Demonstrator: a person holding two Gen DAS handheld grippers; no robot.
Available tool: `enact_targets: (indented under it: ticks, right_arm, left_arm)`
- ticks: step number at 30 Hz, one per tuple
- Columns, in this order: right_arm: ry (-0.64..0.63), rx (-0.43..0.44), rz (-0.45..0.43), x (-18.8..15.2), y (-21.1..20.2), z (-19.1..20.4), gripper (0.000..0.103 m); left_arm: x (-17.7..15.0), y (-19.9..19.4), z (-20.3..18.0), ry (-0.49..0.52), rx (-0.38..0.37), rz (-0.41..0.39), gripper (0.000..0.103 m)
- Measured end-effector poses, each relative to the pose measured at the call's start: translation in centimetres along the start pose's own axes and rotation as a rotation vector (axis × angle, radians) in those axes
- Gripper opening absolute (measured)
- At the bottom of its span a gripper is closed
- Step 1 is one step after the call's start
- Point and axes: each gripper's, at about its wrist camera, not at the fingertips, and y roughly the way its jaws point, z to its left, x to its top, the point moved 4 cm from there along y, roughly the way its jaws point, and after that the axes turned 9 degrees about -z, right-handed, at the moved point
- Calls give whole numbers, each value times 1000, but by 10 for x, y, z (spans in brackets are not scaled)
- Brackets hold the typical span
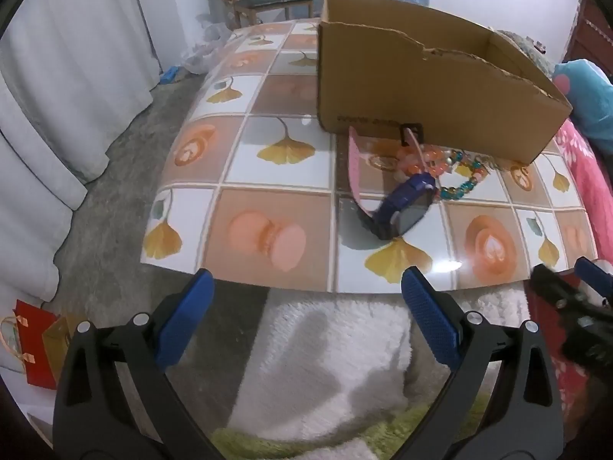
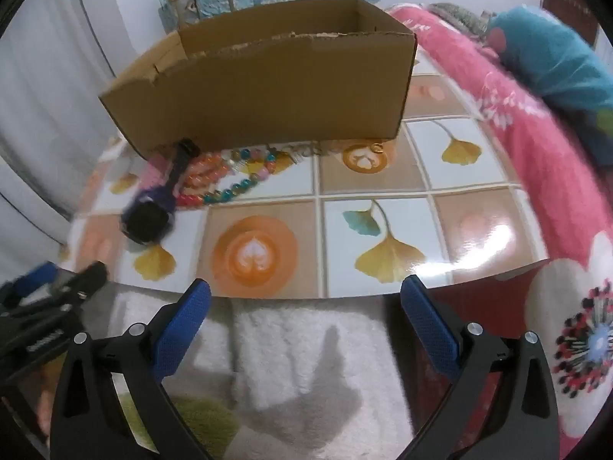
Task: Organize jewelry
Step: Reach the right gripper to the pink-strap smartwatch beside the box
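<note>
left gripper (image 1: 306, 299): jaws spread wide, nothing btwn the blue pads, nothing held. I'm hanging it just off the near edge of the table (image 1: 276, 230), tilted down.
right gripper (image 2: 306, 303): same, fully released, empty; also short of the near table edge.
watch (image 1: 398, 207): ahead of my L fingers and a bit to their right, lying on its side. In the R view watch (image 2: 147, 222) sits ahead and well off to the left of those fingers.
watch axis: strap runs away from me, from the dark face nearest me back toward the box; roughly in line w/ my L fingers' pointing direction, I'd say.
bead bracelets (image 1: 456, 176): piled just past the watch, touching or tangled w/ its strap, can't tell which.
cardboard box (image 1: 433, 88): beyond the pile, open top, front wall right behind the jewelry; inside hidden from me.
nearer hand: L, by my read, so watch is more nearly centred on L fingers.
next move (judgement): push L fwd over the face, close across the case, not along the strap.
</note>
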Motion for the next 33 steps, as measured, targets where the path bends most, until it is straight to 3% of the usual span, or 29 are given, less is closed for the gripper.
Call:
enact_targets:
  ticks: [5,10,13,16,20,26,31,33]
  right_arm:
    - [45,111,-31,14,-5,4,97]
    - [62,214,-15,27,3,28,97]
    - [68,262,18,31,13,39,97]
    - [37,301,-15,40,10,55,94]
    - [93,370,60,44,25,64,91]
    - [151,377,117,50,49,72,80]
    - [169,345,135,58,59,70,73]
    - [156,336,126,61,64,76,70]
  left_arm:
    - [1,9,16,-28,-8,-14,95]
    - [4,20,27,-96,-182,-57,95]
    - [9,23,31,-131,-241,-73,95]
    - [16,25,27,-104,-317,-79,95]
    - [20,19,13,-23,-370,-128,95]
    - [16,23,-11,95,-406,-134,95]
    - [29,29,2,24,-426,-139,94]
    - [41,36,12,-22,-420,-138,77]
